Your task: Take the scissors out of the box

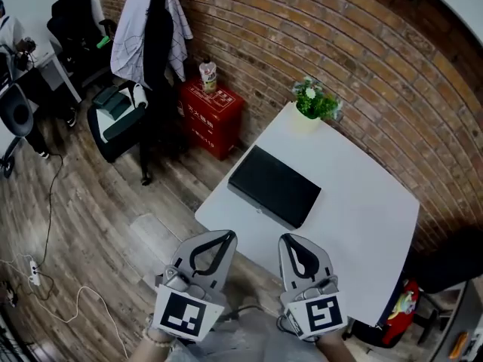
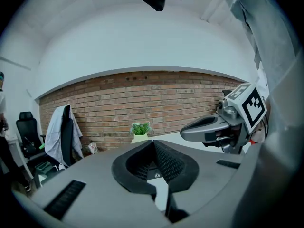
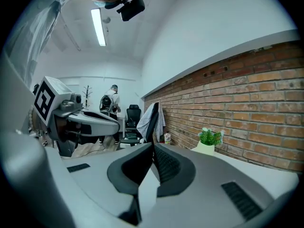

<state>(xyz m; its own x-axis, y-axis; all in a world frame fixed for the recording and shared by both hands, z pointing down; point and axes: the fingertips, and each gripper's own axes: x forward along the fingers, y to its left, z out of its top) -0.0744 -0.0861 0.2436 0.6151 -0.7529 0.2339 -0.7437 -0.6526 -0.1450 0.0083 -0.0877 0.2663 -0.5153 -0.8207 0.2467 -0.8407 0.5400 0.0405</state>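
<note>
Showing only from the head view, closed black box (image 1: 274, 185); left tongs (image 2: 153, 141), right tongs (image 3: 153, 145) pinched together, empty.

Counted one white table (image 1: 362, 210), one black box (image 1: 274, 186) and one potted plant (image 1: 313, 105) on it, one red cabinet (image 1: 210, 119) left of the table, one carton (image 1: 208, 75) atop that, and two grippers near: left gripper (image 1: 228, 236), right gripper (image 1: 287, 240).

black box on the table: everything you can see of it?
The box is a flat, matte black rectangle, lid closed, contents hidden. It lies flat on the white table, skewed to the table's edges, close to its left edge. Nothing rests on it. The left gripper and right gripper, both shut, are held short of it, nearer the person, not touching.
</note>
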